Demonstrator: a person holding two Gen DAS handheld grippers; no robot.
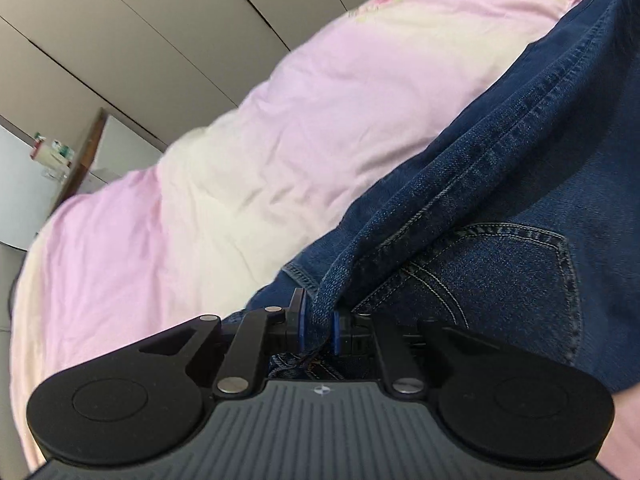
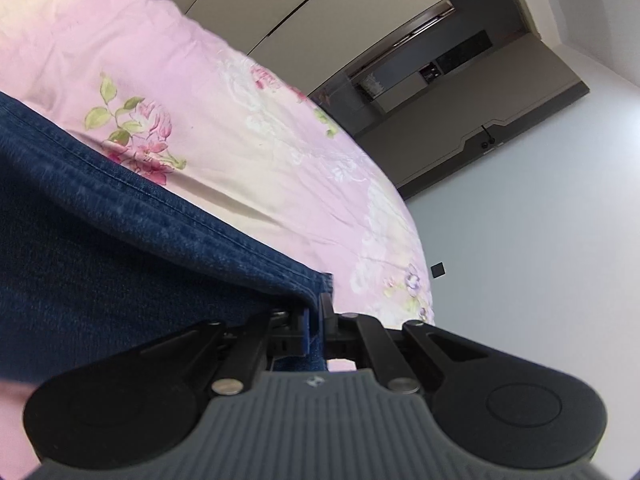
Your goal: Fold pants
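Observation:
Dark blue jeans (image 1: 500,184) lie across a pink floral bedspread (image 1: 200,168). In the left wrist view a back pocket (image 1: 520,272) shows, and a folded seam edge of the denim runs down between the blue pads. My left gripper (image 1: 319,326) is shut on that bunched denim near the waist. In the right wrist view the jeans (image 2: 100,240) stretch away to the left, lifted off the bed. My right gripper (image 2: 316,320) is shut on the hemmed corner of the jeans (image 2: 320,282), the fabric pinched flat between its fingers.
The bedspread (image 2: 240,128) drops off at its right edge to a pale floor (image 2: 520,260). Beige wardrobe panels (image 1: 120,40) stand behind the bed. A doorway with dark shelving (image 2: 440,60) is at the far right, and a small cluttered shelf (image 1: 52,156) at the left.

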